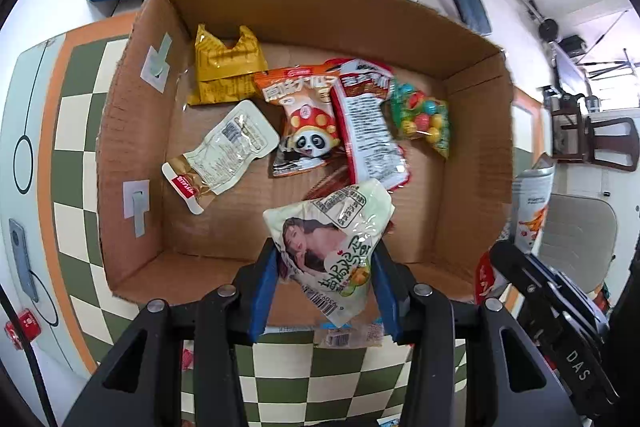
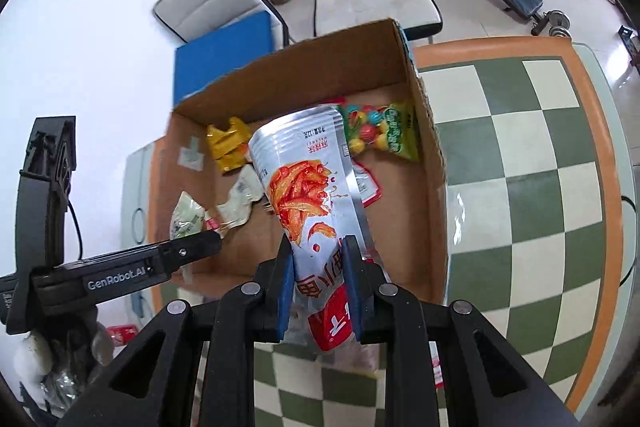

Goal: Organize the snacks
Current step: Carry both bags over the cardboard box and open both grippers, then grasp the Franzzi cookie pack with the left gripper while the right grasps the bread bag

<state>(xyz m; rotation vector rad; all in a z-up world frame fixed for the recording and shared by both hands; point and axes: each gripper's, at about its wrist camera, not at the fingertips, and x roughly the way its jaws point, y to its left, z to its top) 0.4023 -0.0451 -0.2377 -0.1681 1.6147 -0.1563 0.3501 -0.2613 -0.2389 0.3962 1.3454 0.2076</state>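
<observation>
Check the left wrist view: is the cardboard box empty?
No, the cardboard box already holds several snacks, including a yellow packet and a candy bag.

The left hand-held gripper (image 1: 325, 291) is showing a matte black frame with four angular struts, each capped by a round silver screw head, and two blue pads (image 1: 262, 297) lining its fingers. The right hand-held gripper (image 2: 319, 291) is wearing the same build: black struts, silver screws, blue pads (image 2: 285, 297). Seen from the side, the left one's black body is carrying white "GenRobot.AI" lettering; the right one's is reading "DAS".
</observation>
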